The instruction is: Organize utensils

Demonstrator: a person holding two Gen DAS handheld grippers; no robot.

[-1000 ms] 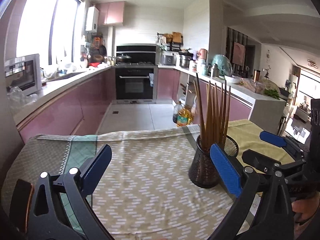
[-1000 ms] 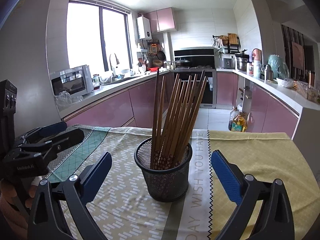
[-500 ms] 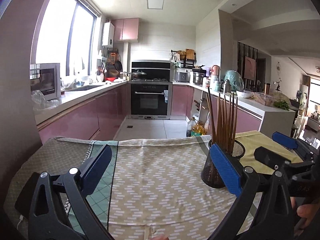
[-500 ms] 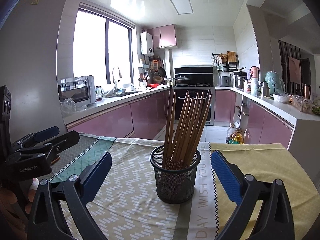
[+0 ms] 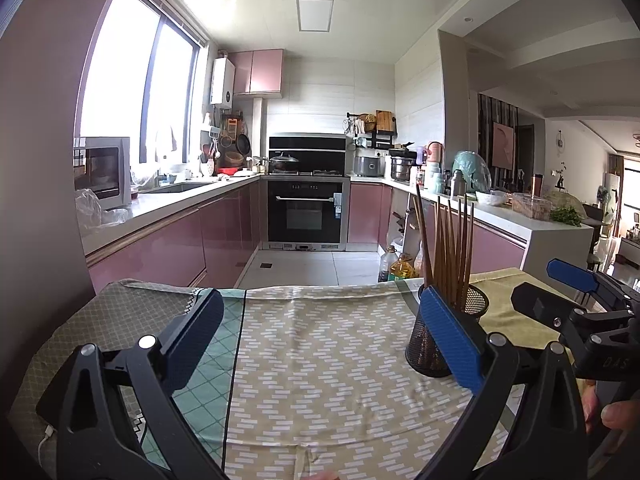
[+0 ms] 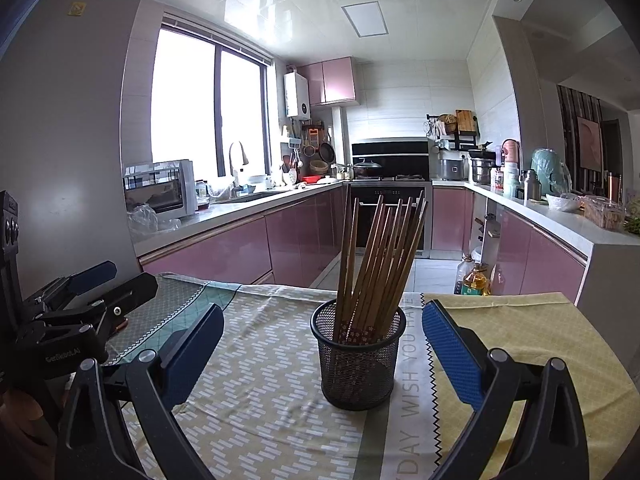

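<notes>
pink kitchen behind the table [image 6: 520, 320]. both grippers, left [image 5: 320, 336] and right [image 6: 322, 344], have backed off, spread and empty. chopsticks [image 6: 376, 260] all in the cup [image 6: 356, 364] at 12 o'clock: looks done.

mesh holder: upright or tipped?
Upright. The mesh holder stands flat on the tablecloth, chopsticks leaning inside it; both grippers open, clear of it.
</notes>
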